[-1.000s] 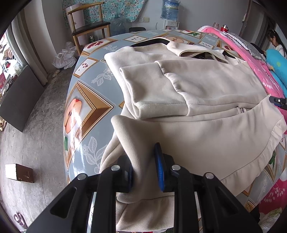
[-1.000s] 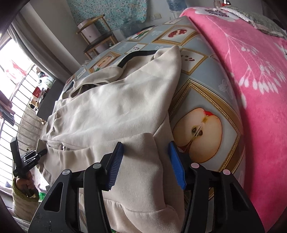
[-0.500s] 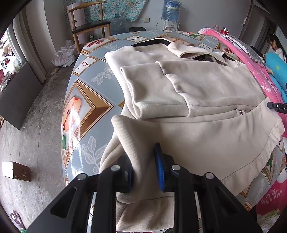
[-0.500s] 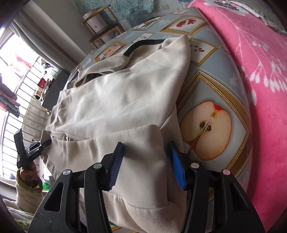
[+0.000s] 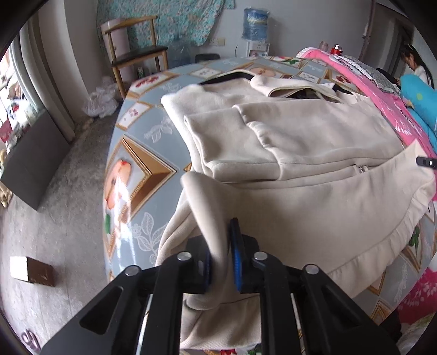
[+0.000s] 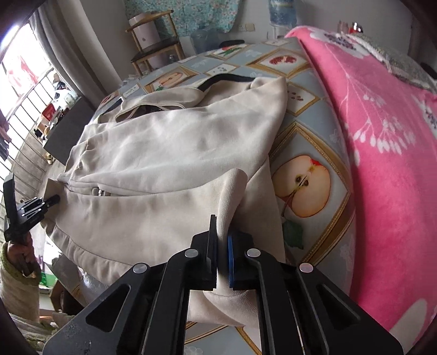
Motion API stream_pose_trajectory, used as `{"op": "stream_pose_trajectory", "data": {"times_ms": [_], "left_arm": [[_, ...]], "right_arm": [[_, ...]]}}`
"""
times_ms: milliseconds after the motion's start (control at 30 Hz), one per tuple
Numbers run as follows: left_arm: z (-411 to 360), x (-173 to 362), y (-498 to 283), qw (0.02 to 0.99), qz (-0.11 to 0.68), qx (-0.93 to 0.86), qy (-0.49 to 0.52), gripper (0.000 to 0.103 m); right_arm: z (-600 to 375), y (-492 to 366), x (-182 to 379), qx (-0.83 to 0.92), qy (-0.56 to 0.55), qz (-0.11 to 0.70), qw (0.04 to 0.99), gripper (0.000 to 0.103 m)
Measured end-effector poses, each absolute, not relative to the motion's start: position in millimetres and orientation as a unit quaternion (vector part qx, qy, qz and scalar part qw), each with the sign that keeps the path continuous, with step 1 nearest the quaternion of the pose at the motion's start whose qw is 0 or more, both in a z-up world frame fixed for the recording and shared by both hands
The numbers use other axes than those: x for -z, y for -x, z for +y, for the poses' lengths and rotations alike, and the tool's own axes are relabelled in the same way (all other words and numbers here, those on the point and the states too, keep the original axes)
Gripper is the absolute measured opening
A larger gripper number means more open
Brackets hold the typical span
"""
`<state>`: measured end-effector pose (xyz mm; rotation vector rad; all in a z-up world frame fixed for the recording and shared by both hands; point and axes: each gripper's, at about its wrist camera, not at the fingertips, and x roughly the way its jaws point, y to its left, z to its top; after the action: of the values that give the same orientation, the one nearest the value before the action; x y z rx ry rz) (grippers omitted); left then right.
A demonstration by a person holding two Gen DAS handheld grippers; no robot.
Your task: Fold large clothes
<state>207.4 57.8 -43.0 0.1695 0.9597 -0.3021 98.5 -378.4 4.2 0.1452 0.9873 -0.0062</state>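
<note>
On the table [image 5: 128,153], which carries a blue-grey cloth printed with framed fruit pictures, lies one cream jacket [image 5: 314,163], spread nearly flat with its dark-lined collar at the far end and its hem at the near edge; one sleeve is folded across the front on the left side, and one zipper pull [image 5: 360,168] shows at the centre seam. Two grippers are in use. One, the left gripper [image 5: 221,262], is clamped on a raised fold of the jacket at the near left corner, blue pads pressing the fabric from both sides. One, the right gripper [image 6: 222,259], is clamped in the same way on a pinched ridge of fabric at the near right corner, beside a printed apple half [image 6: 301,185]. From the right wrist view, the left gripper appears at the far left edge, held by one hand [image 6: 19,254] in a pale knitted sleeve. One pink floral blanket [image 6: 382,136] adjoins the table on the right. Against the far wall stand one wooden chair [image 5: 136,52] and one water dispenser carrying one blue bottle [image 5: 255,24]; the contents of that bottle cannot be judged. One person [image 5: 418,65] sits at the far right. One wooden block [image 5: 31,270] lies on the floor. No legible writing is visible
</note>
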Motion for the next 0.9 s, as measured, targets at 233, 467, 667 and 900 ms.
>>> {"op": "stream_pose_trajectory", "data": {"times_ms": [233,467,667,900], "left_arm": [[74.8,-8.6,-166.3,0.894,0.402,0.194,-0.048,0.007],[72.9,-66.5,-158.3,0.921,0.326,0.204,-0.057,0.007],[69.0,-99.3,-213.8,0.932,0.299,0.202,-0.045,0.007],[56.4,-102.2,-346.9,0.923,0.329,0.195,-0.039,0.007]], "right_arm": [[-359.3,-55.0,-47.2,0.047,-0.065,0.399,0.913,0.005],[-367.1,-49.0,-92.5,0.058,-0.095,0.326,0.939,0.005],[-379.2,-101.1,-124.1,0.046,-0.081,0.287,0.953,0.005],[-422.4,-226.7,-126.8,0.028,-0.100,0.304,0.947,0.005]]}}
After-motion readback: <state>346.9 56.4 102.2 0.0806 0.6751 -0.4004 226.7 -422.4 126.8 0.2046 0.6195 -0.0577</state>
